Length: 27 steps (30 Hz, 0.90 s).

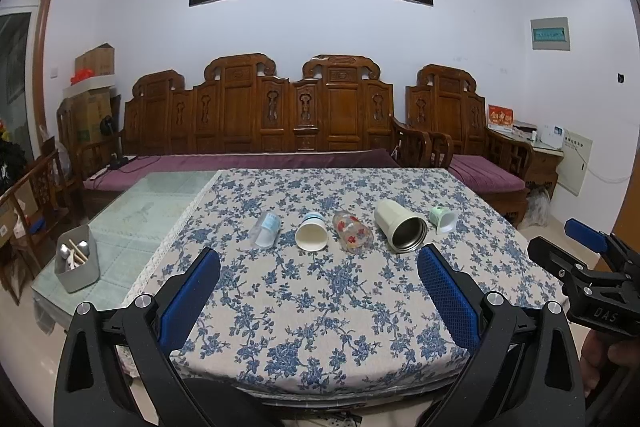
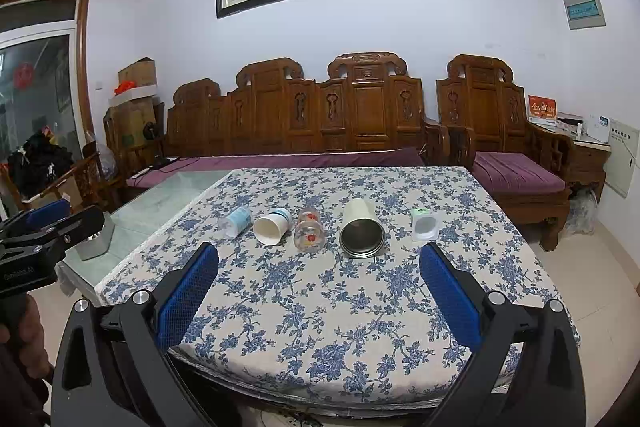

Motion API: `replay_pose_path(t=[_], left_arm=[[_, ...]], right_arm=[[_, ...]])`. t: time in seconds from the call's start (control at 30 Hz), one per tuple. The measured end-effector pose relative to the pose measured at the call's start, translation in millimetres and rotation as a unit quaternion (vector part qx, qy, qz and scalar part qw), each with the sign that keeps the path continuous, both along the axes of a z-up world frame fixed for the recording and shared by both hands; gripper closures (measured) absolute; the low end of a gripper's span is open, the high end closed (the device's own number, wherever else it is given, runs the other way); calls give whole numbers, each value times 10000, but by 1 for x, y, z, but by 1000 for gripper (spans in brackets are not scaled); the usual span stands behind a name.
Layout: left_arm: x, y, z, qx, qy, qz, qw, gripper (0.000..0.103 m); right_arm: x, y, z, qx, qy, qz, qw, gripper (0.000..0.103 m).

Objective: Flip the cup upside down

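Several cups lie on their sides in a row on the floral tablecloth: a clear plastic cup, a white paper cup, a flower-print glass, a cream steel-lined tumbler, and a small green-white cup. My left gripper is open and empty, well short of the row. My right gripper is open and empty, also short of the row; it shows in the left wrist view at the right edge.
A grey utensil holder with spoons and chopsticks stands on the glass tabletop left of the cloth. A carved wooden sofa with purple cushions stands behind the table. The table's near edge is just below the grippers.
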State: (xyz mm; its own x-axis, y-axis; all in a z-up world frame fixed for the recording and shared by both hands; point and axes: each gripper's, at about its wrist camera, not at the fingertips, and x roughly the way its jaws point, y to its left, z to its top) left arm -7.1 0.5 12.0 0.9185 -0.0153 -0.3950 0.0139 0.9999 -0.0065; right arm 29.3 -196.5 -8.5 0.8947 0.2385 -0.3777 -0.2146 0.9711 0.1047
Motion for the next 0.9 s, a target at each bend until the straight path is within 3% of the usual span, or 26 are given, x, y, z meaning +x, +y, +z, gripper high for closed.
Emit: replay_pose_path(t=[0.63, 0.9], left_arm=[[2, 4, 2, 44, 56, 4, 10000, 8], [14, 7, -9, 139, 254, -6, 9996, 8]], right_arm=[[0, 1, 0, -3, 10, 11, 10000, 2], [8, 3, -7, 20, 124, 134, 9998, 2]])
